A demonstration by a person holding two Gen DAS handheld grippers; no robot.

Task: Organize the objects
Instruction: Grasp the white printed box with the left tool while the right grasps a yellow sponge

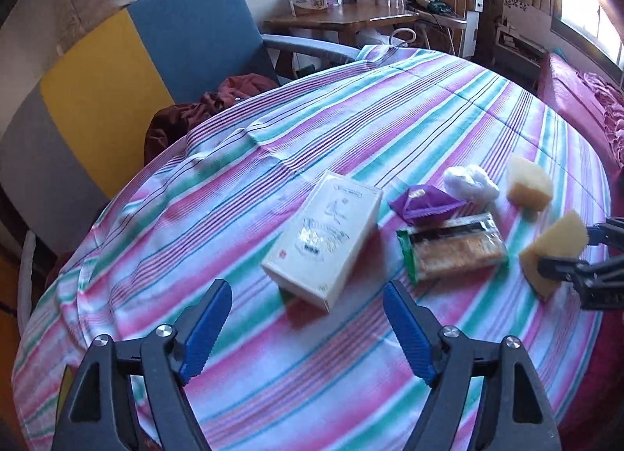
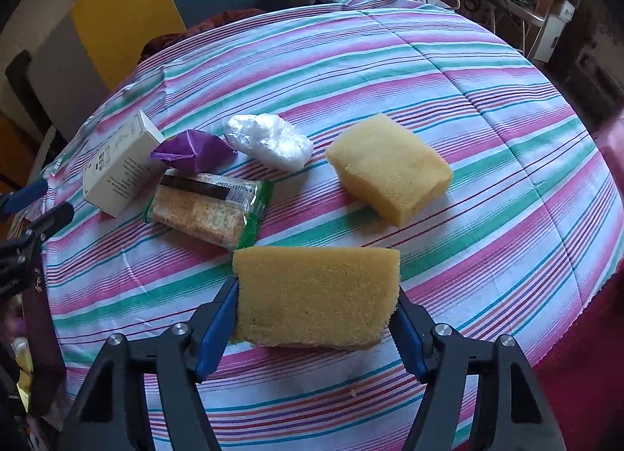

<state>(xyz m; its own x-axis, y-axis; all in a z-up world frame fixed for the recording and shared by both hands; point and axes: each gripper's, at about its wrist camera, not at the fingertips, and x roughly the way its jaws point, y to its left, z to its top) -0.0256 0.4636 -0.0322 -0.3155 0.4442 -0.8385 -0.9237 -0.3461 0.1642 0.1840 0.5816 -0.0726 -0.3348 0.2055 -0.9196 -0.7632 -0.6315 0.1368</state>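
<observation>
Right hand-held gripper point(image 2: 316, 318) is clamped across the near sponge point(image 2: 316, 295), long axis running nine to three between the pads, just over the striped tabletop point(image 2: 487, 197). The second sponge point(image 2: 390, 168) lies ahead at one o'clock, axis ten to four. The left hand-held gripper point(image 1: 308, 318) hangs wide open and empty, with the white box point(image 1: 325, 244) at twelve.

you're looking across a striped cloth point(image 1: 351, 107) in pink, green and white, with a blue armchair point(image 1: 195, 29) behind it against a yellow and grey wall point(image 1: 89, 100). a cluttered wooden desk point(image 1: 343, 18) stands beyond, and bright daylight comes through the windows point(image 1: 585, 10) at right.
</observation>
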